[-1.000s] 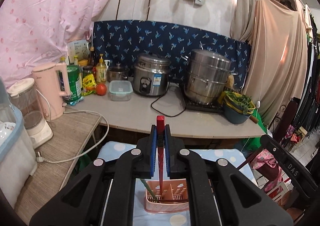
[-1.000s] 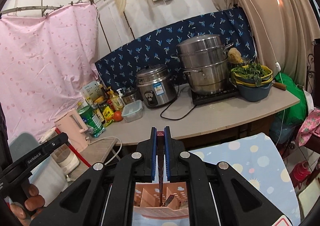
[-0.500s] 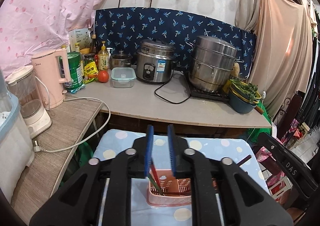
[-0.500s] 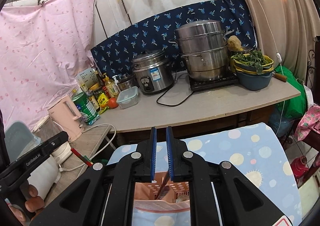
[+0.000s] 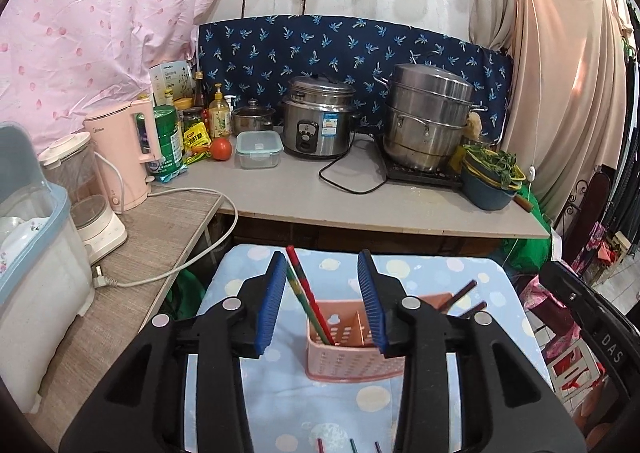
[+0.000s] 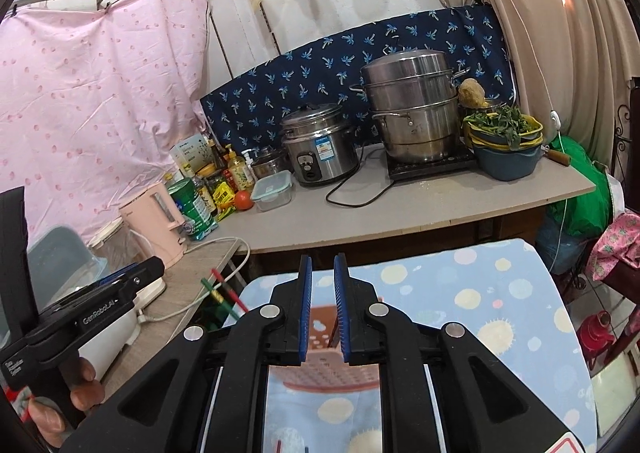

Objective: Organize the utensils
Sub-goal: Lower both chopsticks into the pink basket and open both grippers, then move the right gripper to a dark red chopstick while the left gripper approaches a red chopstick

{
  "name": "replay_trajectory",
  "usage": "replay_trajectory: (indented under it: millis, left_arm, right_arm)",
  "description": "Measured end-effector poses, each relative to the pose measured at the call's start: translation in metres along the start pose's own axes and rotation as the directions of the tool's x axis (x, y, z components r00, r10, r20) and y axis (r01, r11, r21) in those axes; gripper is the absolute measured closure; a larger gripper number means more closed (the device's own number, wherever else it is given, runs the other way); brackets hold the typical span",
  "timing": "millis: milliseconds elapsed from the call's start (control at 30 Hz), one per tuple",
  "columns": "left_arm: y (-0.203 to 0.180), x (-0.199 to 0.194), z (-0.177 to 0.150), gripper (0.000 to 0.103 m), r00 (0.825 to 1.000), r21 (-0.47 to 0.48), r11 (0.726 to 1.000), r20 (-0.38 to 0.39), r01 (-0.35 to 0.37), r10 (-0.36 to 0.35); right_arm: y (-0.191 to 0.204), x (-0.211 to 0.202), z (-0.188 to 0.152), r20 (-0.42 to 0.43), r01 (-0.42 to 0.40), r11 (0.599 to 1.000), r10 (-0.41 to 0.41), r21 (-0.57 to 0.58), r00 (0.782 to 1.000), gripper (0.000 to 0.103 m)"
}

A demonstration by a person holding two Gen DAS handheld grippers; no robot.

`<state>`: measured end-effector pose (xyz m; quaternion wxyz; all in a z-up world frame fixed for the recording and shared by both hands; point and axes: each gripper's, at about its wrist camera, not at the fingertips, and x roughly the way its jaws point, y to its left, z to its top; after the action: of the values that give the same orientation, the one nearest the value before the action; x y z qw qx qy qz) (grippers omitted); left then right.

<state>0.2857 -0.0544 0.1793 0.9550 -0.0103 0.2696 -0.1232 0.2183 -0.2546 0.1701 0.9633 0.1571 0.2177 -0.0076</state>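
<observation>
1. So a second ago both tools were pinched on a chopstick each. Now the left gripper (image 5: 322,301) has its blue pads spread wide with nothing between them, and the right gripper (image 6: 323,309) has its pads a little apart, also holding nothing.
2. The red chopstick (image 5: 306,295) and a green chopstick (image 5: 298,293) now lean in the left end of the pink utensil basket (image 5: 352,357). Two dark chopsticks (image 5: 466,297) poke out past the basket's right end.
3. My read: both drops landed, so this round is done. A few stick tips (image 5: 350,445) lie on the spotted cloth (image 5: 460,273) on the camera side of the basket, probably next up.
4. Writing I can read: "GenRobot.AI" on the left tool's body (image 6: 100,309) seen from the right camera, and "DAS" on the black bar (image 5: 612,347) to the right of the basket.
5. The pink kettle (image 5: 124,157), far left of the basket, has a small logo I can't make out. The rice cooker (image 5: 318,125) label is too small to read too.
</observation>
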Motion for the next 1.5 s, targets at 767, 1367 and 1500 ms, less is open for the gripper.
replay_trajectory:
  millis: [767, 1367, 1500]
  left_arm:
    - [0.009, -0.038, -0.117, 0.067, 0.987, 0.028, 0.999, -0.155, -0.028, 0.032]
    - [0.02, -0.044, -0.231, 0.067, 0.936, 0.025, 1.0, -0.352, -0.006, 0.014]
    - [0.021, -0.046, -0.252, 0.067, 0.923, 0.018, 1.0, -0.384, -0.003, 0.01]
  right_arm:
    - [0.001, -0.064, -0.143, -0.203, 0.021, 0.995, -0.042, -0.1, 0.978, 0.09]
    - [-0.005, -0.084, -0.259, -0.413, 0.006, 0.995, -0.047, -0.101, 0.909, 0.09]
    - [-0.006, -0.086, -0.282, -0.453, 0.008, 0.994, -0.058, -0.112, 0.889, 0.09]
